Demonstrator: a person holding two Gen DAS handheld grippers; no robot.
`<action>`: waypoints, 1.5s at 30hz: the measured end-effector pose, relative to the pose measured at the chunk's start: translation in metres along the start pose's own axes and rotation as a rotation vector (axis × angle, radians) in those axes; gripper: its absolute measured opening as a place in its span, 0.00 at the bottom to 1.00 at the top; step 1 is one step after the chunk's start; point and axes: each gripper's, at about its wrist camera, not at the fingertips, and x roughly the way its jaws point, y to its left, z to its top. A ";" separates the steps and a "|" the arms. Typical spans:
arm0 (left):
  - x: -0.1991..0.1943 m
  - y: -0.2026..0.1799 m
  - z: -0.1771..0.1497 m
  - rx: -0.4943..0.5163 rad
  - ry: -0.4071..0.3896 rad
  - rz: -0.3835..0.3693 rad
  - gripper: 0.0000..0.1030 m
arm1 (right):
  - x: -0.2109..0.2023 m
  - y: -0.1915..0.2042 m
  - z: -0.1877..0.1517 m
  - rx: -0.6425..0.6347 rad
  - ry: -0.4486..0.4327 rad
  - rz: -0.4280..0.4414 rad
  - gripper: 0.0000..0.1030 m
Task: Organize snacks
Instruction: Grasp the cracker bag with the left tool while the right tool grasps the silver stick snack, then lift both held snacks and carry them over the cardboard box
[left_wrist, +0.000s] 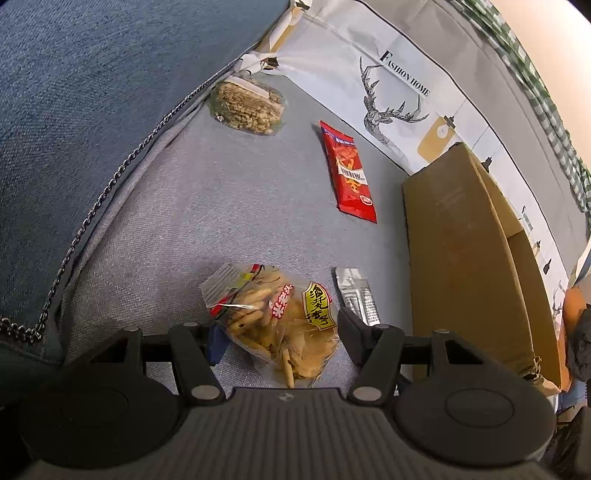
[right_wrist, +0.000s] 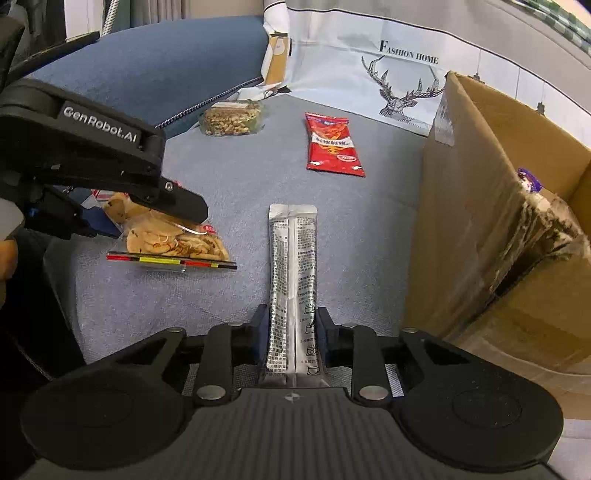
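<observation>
the sofa seat (right_wrist: 229, 177) is pale grey-blue cloth; the cushion (left_wrist: 92, 92) at the upper left is darker denim blue, edged with dark-and-white twisted cord. the cover (right_wrist: 369, 55) at the top is white with a black line-drawn deer head, black lettering and mustard yellow blocks. the chip packet (right_wrist: 332, 144) is red with orange and white print. the sachet (right_wrist: 291, 266) is silver with black print. the box (right_wrist: 480, 192) is plain brown cardboard. the cracker bag (left_wrist: 284, 321) is clear, with golden crackers, yellow and red labels.
</observation>
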 end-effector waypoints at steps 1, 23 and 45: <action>0.000 0.000 0.000 0.003 -0.002 -0.001 0.64 | -0.001 -0.001 0.001 0.004 -0.007 -0.003 0.25; -0.019 -0.001 -0.004 0.013 -0.079 -0.040 0.64 | -0.026 0.002 0.008 -0.021 -0.109 -0.025 0.24; -0.051 -0.005 -0.010 -0.007 -0.272 -0.065 0.64 | -0.075 -0.002 0.032 -0.099 -0.323 -0.017 0.24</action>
